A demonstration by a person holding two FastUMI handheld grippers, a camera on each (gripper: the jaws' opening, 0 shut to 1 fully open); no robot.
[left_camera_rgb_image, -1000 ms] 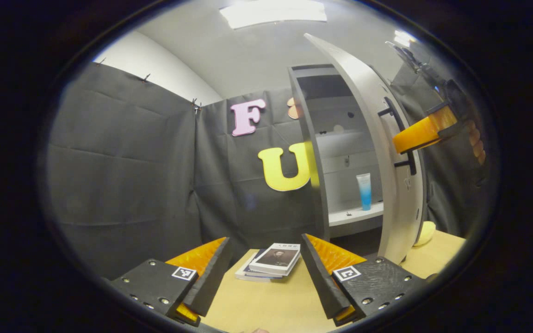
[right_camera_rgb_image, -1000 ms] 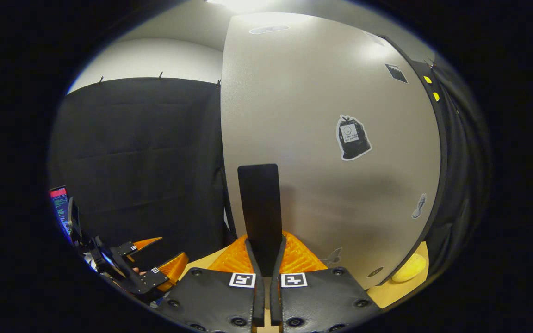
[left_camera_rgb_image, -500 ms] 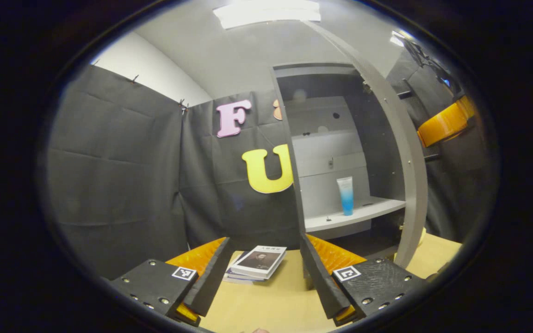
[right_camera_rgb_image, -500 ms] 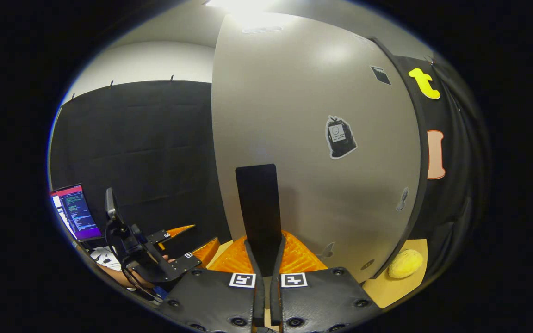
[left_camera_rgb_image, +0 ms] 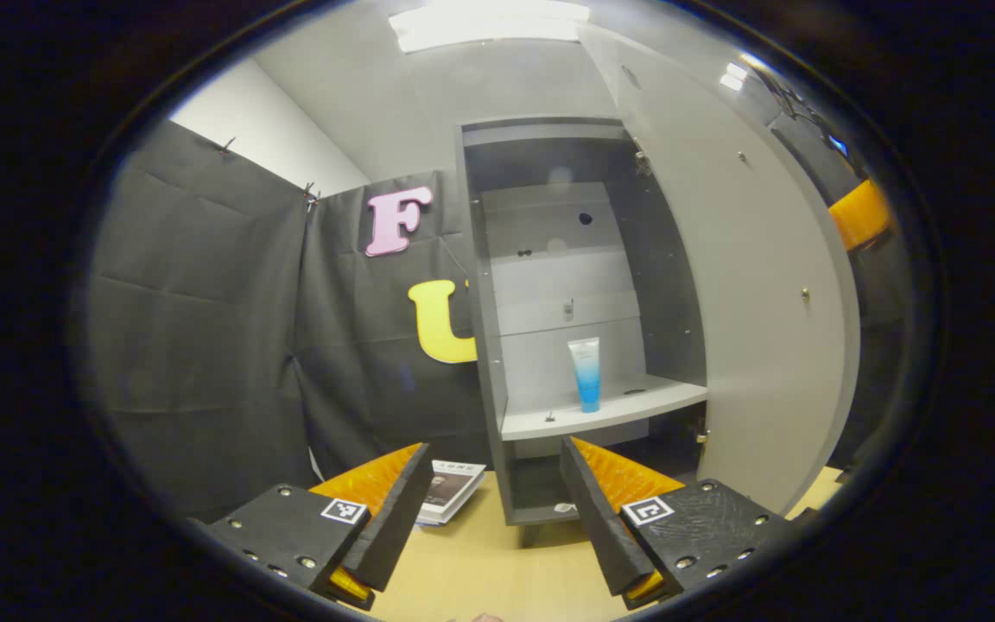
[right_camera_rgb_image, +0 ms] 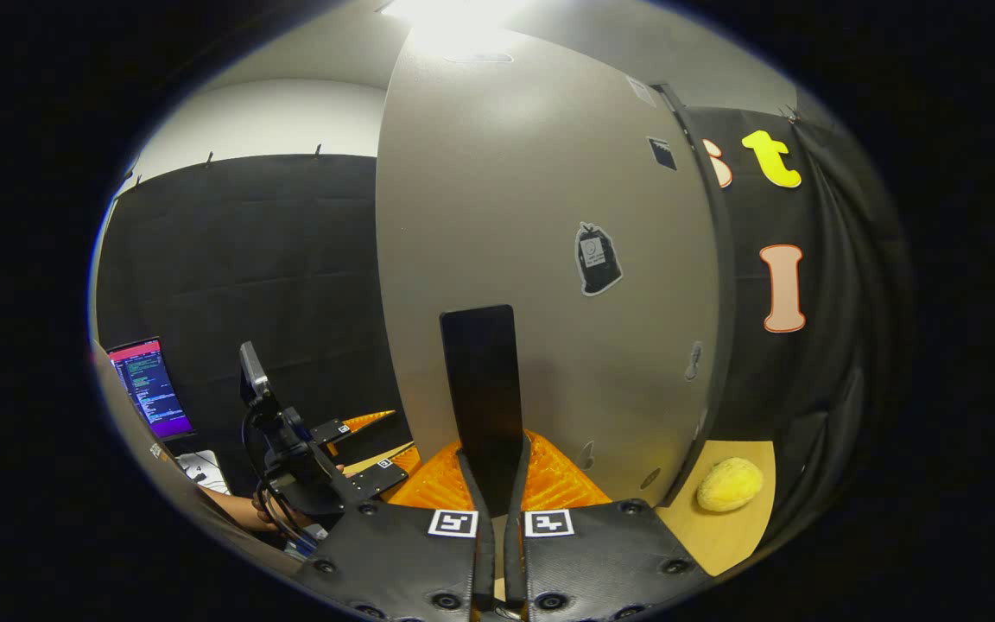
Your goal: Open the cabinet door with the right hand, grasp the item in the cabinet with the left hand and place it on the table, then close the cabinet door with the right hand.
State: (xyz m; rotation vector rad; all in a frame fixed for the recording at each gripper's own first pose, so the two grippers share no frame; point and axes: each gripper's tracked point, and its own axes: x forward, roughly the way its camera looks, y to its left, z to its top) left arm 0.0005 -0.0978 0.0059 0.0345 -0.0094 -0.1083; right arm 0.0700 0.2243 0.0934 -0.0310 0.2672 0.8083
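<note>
The grey cabinet stands open in the left gripper view. Its door is swung wide to the right. A white-and-blue tube stands upright on the lower shelf. My left gripper is open and holds nothing. It hovers over the table in front of the cabinet, well short of the tube. In the right gripper view, my right gripper is shut on the black door handle, on the door's outer face. The left gripper shows farther off at lower left.
A stack of books lies on the wooden table left of the cabinet's foot. A yellow sponge sits on the table past the door's hinge side. A lit monitor stands at far left.
The door has swung further open with my right gripper still on its handle. The shelf and tube are now in full sight. The left gripper view has turned to face the cabinet.
</note>
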